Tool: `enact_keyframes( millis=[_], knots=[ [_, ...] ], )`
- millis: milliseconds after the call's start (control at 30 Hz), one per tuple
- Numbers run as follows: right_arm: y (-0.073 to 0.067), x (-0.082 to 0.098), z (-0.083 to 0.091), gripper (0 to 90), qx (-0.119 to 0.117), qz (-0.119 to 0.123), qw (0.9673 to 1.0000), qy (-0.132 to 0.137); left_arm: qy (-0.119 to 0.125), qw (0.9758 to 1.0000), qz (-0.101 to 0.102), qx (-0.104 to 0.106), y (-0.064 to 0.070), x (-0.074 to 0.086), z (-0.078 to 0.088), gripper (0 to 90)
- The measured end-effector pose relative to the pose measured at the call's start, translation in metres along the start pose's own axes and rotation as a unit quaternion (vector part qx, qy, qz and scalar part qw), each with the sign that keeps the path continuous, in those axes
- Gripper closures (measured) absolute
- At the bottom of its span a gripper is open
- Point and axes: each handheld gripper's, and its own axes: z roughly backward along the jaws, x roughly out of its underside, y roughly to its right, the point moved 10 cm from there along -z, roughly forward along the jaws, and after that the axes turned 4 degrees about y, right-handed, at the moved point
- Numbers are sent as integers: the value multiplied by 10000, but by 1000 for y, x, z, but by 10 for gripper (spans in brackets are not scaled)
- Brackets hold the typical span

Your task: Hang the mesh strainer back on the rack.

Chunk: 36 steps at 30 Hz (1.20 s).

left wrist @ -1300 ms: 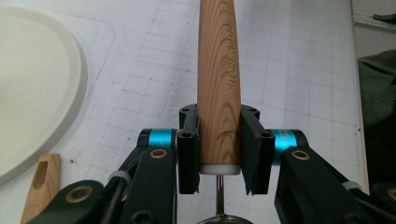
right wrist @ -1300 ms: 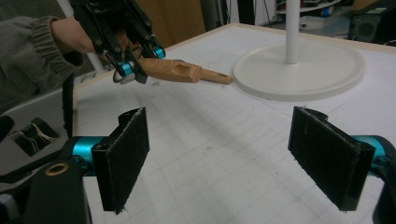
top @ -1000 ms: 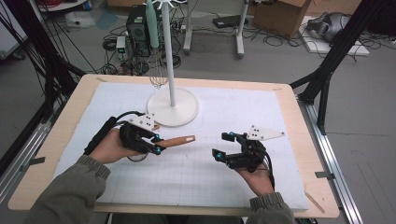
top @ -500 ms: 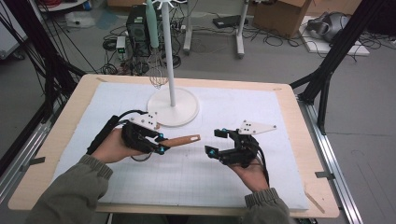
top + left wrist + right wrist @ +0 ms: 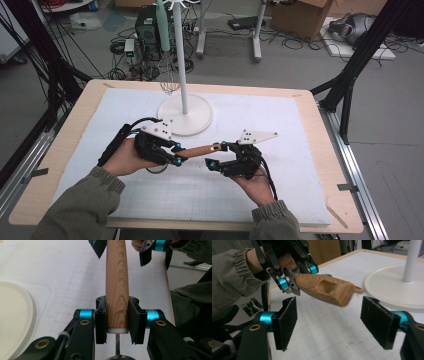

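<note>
Fingers: the left gripper's black padded fingers [image 5: 100,317] are clamped on both sides of the near end of a tapered light-brown wooden handle with a white collar and thin metal shank [image 5: 116,287]. The right gripper's black padded fingers [image 5: 285,322] stand apart, having just been closing, with the handle's far tip in front of the gap and the pads not touching the wood.

Items, largest to smallest:

Table: pale wooden table top [image 5: 320,130] covered by a white gridded foam mat [image 5: 280,125].

Stand: white round flat base with a slim white upright pole [image 5: 186,114], on the mat at the far middle, just beyond the left gripper. A wire whisk-like shape hangs beside the pole, though it is too small to make out with certainty.

Left gripper [image 5: 174,152]: black two-jaw tool with blue rings and a grey three-cornered top plate, held in the person's left hand [image 5: 125,159], olive sleeve at the wrist. Positioned left of centre above the mat.

Right gripper [image 5: 216,156]: same build, in the right hand [image 5: 255,184], right of centre, jaws turned towards the left gripper.

Wooden handle [image 5: 199,150]: held level above the mat between the two grippers, near the base of the stand. The right gripper view shows an oblong hanging hole near its free tip [image 5: 327,288]; the left gripper view shows engraved lettering along its side.
</note>
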Motion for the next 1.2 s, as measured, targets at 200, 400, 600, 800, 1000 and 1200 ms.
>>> enact_keyframes(
  millis=[200,400,600,800,1000,1200],
  knots=[
    [-4,-3,-8,374,-221,-133,9996,112,84,10000,-8,14,1,-3,-5,708],
    [-8,-7,-14,479,-345,-155,9990,230,156,9999,32,-64,0,-4,-11,708],
    [-9,-12,-18,586,-453,-279,9977,408,275,9996,14,-97,1,-8,-11,708],
    [-12,-18,-17,672,-764,-565,9935,627,285,9996,-5,-79,4,-8,-11,706],
    [-16,-24,-16,719,-848,-672,9920,655,326,9994,114,6,5,-7,-14,706],
    [-22,-32,-15,722,-916,-465,9929,607,426,9984,299,236,8,-11,-10,680]
  ],
)
